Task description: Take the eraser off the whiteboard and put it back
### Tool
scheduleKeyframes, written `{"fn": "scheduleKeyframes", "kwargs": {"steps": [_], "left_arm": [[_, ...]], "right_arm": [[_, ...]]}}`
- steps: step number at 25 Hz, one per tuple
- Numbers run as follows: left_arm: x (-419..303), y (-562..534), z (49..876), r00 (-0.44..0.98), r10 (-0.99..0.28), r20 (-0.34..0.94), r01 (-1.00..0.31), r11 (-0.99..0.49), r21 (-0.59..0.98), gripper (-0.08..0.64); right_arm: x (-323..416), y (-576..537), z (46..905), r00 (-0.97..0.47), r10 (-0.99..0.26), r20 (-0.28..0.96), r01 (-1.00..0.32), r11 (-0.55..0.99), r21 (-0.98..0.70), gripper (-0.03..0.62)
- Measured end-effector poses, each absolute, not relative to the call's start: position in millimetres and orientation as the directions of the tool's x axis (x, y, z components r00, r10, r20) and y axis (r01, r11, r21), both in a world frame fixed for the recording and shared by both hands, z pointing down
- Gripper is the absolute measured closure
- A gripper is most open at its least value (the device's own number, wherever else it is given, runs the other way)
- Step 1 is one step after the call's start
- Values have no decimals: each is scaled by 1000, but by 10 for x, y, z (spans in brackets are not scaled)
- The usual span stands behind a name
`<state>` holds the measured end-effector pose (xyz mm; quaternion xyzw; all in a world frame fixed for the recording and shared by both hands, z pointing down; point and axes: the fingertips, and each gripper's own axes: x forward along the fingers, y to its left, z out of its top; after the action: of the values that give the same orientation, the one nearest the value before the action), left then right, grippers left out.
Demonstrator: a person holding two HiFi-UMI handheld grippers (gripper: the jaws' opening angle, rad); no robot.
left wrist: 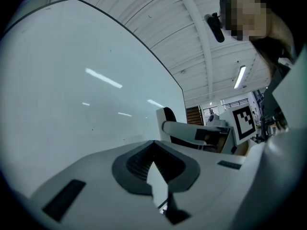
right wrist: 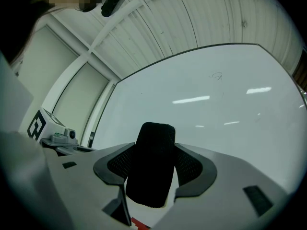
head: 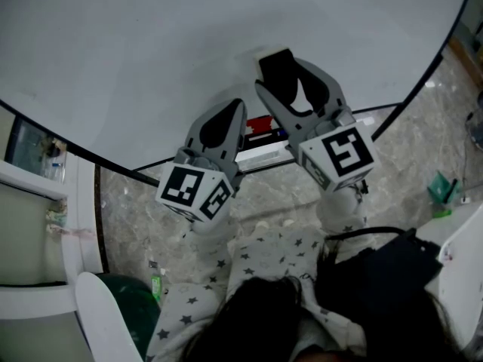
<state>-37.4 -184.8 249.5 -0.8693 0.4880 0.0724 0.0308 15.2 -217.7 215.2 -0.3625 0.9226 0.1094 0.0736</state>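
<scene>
Eraser (right wrist: 151, 169), a black block, stands upright between the jaws of the right gripper (head: 290, 81), which are spread wide and pressed on its two sides. It is up in front of the whiteboard (head: 151, 59); no view shows whether it touches the surface.

The whiteboard is the biggest thing in sight: pale, black-edged, bare of writing, filling the far half of the head view. Only the two gripper views show the ribbed ceiling above it and strip lights mirrored in its face. Below it the head view alone shows the marbled floor (head: 136, 202), the person's star-patterned clothing (head: 264, 255) at the near edge, and a black bag (head: 385, 270) at the near right. A dark green object (head: 139, 308) sits at the near left, partly behind a white rounded shape.

The left gripper (head: 235, 110) hangs just left of the right one, lower against the board. Its own view shows its jaws brought together at the tips, nothing between them, with the right gripper's marker cube (left wrist: 244, 121) off to the right. The right gripper view in turn catches the left one's cube (right wrist: 37, 124) at its left.

A white tray ledge (head: 264, 155) runs along the board's lower edge, between and behind the two grippers, which cover much of it. Small red and blue items (head: 260, 124) lie there, too hidden to name. A small teal object (head: 441, 187) lies on the floor at far right.
</scene>
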Motion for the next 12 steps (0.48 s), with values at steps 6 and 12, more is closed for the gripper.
{"fn": "scheduleKeyframes", "kwargs": {"steps": [6, 12], "left_arm": [[-368, -1832, 2458, 520, -839, -160, -848, -530, 22, 558], [-344, -1832, 2459, 529, -833, -162, -841, -540, 30, 560]], "right_arm": [[161, -2184, 2132, -723, -654, -225, -688, 710, 148, 336], [163, -2187, 2139, -722, -657, -217, -690, 707, 154, 336]]}}
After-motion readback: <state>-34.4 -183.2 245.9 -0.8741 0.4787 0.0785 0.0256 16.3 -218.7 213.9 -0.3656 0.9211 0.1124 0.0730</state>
